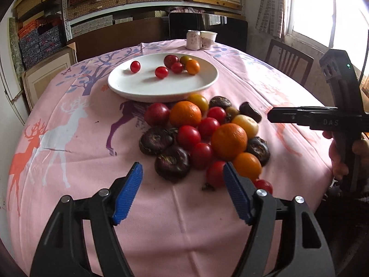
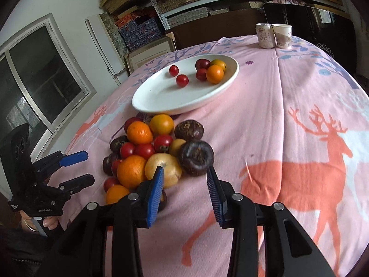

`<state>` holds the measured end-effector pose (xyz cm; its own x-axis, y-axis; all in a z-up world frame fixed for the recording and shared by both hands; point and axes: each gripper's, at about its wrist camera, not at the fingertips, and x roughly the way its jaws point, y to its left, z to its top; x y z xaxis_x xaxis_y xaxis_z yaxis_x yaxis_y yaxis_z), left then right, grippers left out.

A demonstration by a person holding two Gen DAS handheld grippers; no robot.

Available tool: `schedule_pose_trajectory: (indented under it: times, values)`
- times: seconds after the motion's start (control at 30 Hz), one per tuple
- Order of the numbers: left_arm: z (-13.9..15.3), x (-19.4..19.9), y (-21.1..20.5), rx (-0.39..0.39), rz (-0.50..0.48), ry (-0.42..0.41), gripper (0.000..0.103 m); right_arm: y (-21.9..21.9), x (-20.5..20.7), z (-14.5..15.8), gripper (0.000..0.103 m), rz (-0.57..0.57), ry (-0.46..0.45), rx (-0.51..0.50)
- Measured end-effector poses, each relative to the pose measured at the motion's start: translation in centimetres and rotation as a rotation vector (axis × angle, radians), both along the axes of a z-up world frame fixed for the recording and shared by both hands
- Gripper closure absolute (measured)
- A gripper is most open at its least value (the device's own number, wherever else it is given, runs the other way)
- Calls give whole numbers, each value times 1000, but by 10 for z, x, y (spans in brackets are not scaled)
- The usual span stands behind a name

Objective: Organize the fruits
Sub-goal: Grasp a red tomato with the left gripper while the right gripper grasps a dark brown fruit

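Two grippers: left gripper with jaws spread wide and empty, hovering at the near edge of the fruit pile; right gripper with jaws likewise apart and empty, at the pile's right side.
Writing: "DAS" reads on the right gripper's body in the left view; small white lettering on the left gripper's body in the right view is too small to read; the can bears print that I cannot make out.
Plate: white, oval, on the desk beyond the pile; holds six fruits, namely three small red tomatoes, one darker red fruit, one yellow-green fruit and one small orange, the last four clustered at its far right.
Pile: loose on the cloth just before the plate; oranges, red tomatoes, yellow fruits and dark brown-purple round ones, all touching.
Cup: white, paper, touching the can at the desk's far edge.
Desk: round, under a pink cloth printed with deer and trees.
Open room: bare cloth left of the pile and plate, and a wide stretch to the right of both.
Surroundings: a chair at the far right, shelves of boxes behind.
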<state>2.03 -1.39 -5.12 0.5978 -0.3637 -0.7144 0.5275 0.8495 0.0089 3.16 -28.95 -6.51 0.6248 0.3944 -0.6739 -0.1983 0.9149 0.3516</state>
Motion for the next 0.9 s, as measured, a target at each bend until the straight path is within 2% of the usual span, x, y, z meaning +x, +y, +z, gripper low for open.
schedule_pose_trajectory:
  times: [0.2,0.3,0.4,0.43,0.5,0.63,0.73,0.9]
  values:
    - [-4,-52,-25,16,-139,-29,35,-6,-17,-9,64,-35,12,4]
    - [-10,-65,-39,35,-191,-34,40,-5,-23,-6,64,-33,0,0]
    - [-25,-54,-49,43,-170,16,59,-1,-27,-5,64,-27,-9,-11]
    - [-30,-48,-51,31,-161,41,66,1,-29,-4,64,-23,-11,-14]
    - [-32,-41,-51,-16,-157,61,74,4,-33,-3,64,-18,-15,-27]
    - [-29,-47,-49,-14,-155,42,76,9,-40,-1,64,5,-20,-49]
    - [-16,-50,-34,-55,-143,36,76,17,-42,-2,64,45,-23,-60]
    - [6,-48,-4,-100,-68,-4,76,46,-40,-5,64,128,-30,-100]
